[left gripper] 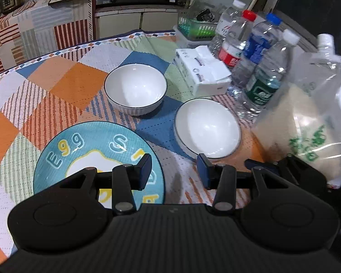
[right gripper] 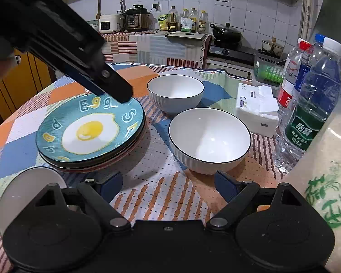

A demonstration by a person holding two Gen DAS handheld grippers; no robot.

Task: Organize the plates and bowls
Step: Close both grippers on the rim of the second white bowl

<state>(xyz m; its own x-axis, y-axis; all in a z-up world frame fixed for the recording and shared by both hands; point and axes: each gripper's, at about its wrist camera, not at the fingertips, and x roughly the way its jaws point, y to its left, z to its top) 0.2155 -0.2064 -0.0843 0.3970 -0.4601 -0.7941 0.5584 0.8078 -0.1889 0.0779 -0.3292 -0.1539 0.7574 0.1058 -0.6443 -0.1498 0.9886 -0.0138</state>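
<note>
A teal egg-print plate [right gripper: 88,129] tops a stack of plates on the left of the table. My left gripper [left gripper: 175,170] hovers by the plate's right rim, jaws partly apart with nothing between them. In the right wrist view the left gripper [right gripper: 121,94] hangs over the plate's far rim. Two white bowls with dark rims stand upright: the far bowl [right gripper: 175,92] [left gripper: 135,88] and the near bowl [right gripper: 210,136] [left gripper: 206,127]. My right gripper [right gripper: 168,184] is open wide and empty, just short of the near bowl. A white round dish [right gripper: 31,188] is half hidden behind the right gripper's left side.
A tissue pack [right gripper: 257,111] lies right of the bowls. Beside it stand several water bottles [right gripper: 311,104], a bag of rice [left gripper: 307,132] and a green basket [left gripper: 197,28]. The patchwork tablecloth [right gripper: 156,188] shows between the plates and the near bowl. A kitchen counter lies beyond the table.
</note>
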